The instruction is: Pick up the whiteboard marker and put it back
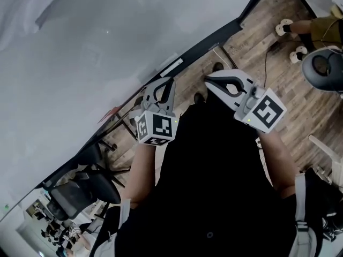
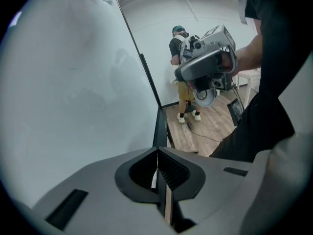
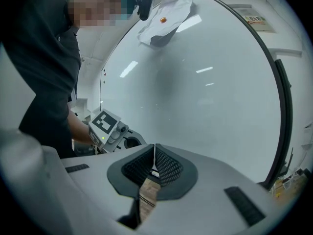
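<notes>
Whiteboard (image 1: 80, 52): it fills the upper left of the head view. Its dark frame (image 1: 214, 36) runs diagonally, with wood floor (image 1: 278, 74) beyond. No worktop is in sight. You stand close to the board with both claws raised in front of your dark shirt.

Left claw (image 1: 168, 85): clenched. In its own view the jaws meet tip to tip with nothing between them. It tilts down along the board's lower edge toward the floor.

Right claw (image 1: 211, 81): also clenched and empty. The right gripper view shows the pads together at the tips, with only floor visible through the slit behind them. It faces the board roughly level.

Marker: not found in any view, and you hold it in neither claw. A short pale strip (image 1: 171, 67) sits on the frame just beyond the left claw. It is too small to tell whether it is a ledge, an eraser or the marker itself.

Small items: a crumpled white cloth (image 3: 164, 13) hangs high on the board, with an orange dot (image 3: 163, 19) on it.

Judgement: the step in hand is locating and approaching, so pick-up is not yet begun.

The next move calls for this:
- Find the marker, probably along the lower frame.
- Release one claw before you arrive.
- Set the jaws across the barrel.
- Close near its middle so it does not pivot.
</notes>
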Demonstrator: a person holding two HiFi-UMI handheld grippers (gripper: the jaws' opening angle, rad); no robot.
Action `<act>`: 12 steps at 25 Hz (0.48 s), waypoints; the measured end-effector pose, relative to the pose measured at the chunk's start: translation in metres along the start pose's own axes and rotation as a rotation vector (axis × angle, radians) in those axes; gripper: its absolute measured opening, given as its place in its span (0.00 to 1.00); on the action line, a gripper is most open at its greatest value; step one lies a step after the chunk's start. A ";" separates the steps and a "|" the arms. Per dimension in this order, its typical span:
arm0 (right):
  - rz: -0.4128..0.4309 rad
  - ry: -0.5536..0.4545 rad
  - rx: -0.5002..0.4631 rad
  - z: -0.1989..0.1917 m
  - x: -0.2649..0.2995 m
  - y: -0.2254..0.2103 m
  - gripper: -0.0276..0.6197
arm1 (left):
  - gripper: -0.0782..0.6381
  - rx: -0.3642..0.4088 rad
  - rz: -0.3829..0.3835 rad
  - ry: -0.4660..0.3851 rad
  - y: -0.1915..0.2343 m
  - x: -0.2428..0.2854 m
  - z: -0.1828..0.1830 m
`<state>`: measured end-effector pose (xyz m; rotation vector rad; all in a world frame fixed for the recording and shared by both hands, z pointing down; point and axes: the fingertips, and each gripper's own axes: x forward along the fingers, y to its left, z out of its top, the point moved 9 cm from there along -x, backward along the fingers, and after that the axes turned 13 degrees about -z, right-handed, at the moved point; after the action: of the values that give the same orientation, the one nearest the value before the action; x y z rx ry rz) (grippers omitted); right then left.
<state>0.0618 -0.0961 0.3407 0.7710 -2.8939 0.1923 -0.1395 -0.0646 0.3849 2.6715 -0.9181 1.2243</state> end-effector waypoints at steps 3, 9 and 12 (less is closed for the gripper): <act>0.001 0.011 0.002 -0.002 0.000 -0.007 0.08 | 0.13 -0.005 0.001 0.061 0.004 0.011 -0.002; 0.013 0.025 0.012 -0.004 0.004 -0.014 0.08 | 0.18 -0.022 -0.006 0.156 0.008 0.033 -0.012; 0.017 0.035 0.012 -0.005 0.005 -0.018 0.08 | 0.21 -0.031 -0.013 0.190 0.011 0.042 -0.017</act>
<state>0.0669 -0.1134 0.3483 0.7373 -2.8699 0.2234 -0.1357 -0.0894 0.4237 2.4798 -0.8819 1.4189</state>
